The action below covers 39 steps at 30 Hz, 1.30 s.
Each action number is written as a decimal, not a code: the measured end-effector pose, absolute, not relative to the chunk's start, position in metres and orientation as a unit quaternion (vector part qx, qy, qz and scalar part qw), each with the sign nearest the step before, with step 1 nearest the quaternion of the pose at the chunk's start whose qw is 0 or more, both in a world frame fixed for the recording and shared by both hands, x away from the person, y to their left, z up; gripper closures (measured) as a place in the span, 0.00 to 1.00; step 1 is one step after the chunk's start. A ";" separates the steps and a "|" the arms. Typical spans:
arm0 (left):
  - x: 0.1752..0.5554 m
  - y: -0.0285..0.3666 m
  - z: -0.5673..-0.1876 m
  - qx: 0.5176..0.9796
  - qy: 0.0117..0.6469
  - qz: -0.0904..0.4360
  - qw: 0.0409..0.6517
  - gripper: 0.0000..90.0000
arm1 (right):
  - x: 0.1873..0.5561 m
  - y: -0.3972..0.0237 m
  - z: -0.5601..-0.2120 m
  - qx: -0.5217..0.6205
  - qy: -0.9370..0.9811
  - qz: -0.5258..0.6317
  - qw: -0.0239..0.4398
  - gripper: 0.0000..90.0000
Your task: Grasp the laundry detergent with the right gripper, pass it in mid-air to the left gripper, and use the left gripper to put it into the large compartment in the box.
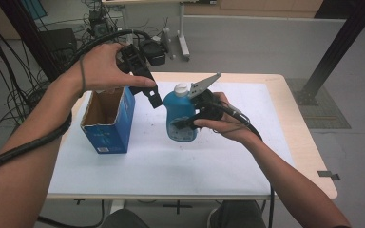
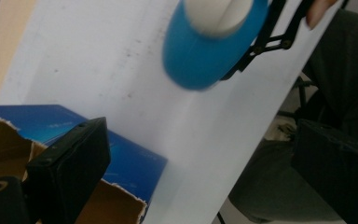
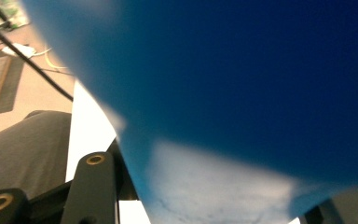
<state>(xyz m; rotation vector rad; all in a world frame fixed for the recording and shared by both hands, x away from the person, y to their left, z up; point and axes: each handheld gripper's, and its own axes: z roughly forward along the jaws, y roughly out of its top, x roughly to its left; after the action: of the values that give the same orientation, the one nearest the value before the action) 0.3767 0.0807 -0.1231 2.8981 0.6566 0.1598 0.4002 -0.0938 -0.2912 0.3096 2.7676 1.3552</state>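
A blue bottle with a white cap stands upright over the white sheet, right of an open blue cardboard box. My right gripper comes in from the right and is shut on the bottle's body. I cannot tell whether the bottle's base touches the sheet. In the right gripper view the bottle sits close between the jaws. My left gripper hangs above the box's right rim, open and holding nothing. In the left gripper view the bottle and the box lie below its wide-apart jaws.
The wooden table ends close behind the bottle and at the right. Cables and equipment lie on the floor beyond the far edge. A black post stands at the back right. The person's knees are under the near edge.
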 end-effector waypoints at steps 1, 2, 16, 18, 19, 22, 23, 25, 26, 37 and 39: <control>0.376 0.079 -0.123 0.972 0.213 0.051 0.079 0.06 | 0.400 -0.094 -0.291 0.100 0.893 0.437 0.022 0.49; 0.375 0.078 -0.123 0.974 0.208 0.049 0.076 0.06 | 0.400 -0.091 -0.291 0.095 0.894 0.438 0.020 0.49; 0.363 0.071 -0.123 0.984 0.172 0.016 0.049 0.05 | 0.380 -0.063 -0.294 0.025 0.897 0.442 -0.002 0.49; 0.361 0.069 -0.125 0.984 0.170 0.011 0.046 0.05 | 0.377 -0.062 -0.294 0.020 0.896 0.443 -0.003 0.49; 0.361 0.067 -0.126 0.985 0.168 0.011 0.044 0.05 | 0.375 -0.061 -0.294 0.019 0.896 0.444 -0.002 0.49; 0.357 0.063 -0.128 0.986 0.161 0.012 0.030 0.05 | 0.372 -0.059 -0.293 0.015 0.894 0.448 0.001 0.49; 0.356 0.061 -0.128 0.987 0.158 0.012 0.028 0.05 | 0.371 -0.059 -0.292 0.014 0.893 0.450 0.003 0.49; 0.354 0.060 -0.128 0.988 0.153 0.010 0.028 0.05 | 0.369 -0.058 -0.291 0.011 0.892 0.453 0.002 0.49; 0.354 0.060 -0.128 0.988 0.150 0.010 0.027 0.05 | 0.369 -0.058 -0.290 0.011 0.891 0.454 0.001 0.49; 0.359 0.059 -0.139 0.990 0.142 0.009 0.022 0.05 | 0.371 -0.055 -0.288 0.005 0.885 0.465 0.005 0.49; 0.360 0.059 -0.141 0.990 0.141 0.009 0.018 0.05 | 0.372 -0.054 -0.289 0.003 0.885 0.466 0.006 0.49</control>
<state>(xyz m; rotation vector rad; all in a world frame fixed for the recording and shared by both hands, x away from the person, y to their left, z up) 0.3596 0.0590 -0.1408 3.0738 0.4375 0.0285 0.3716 -0.0544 -0.2886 0.0091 2.7700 1.4577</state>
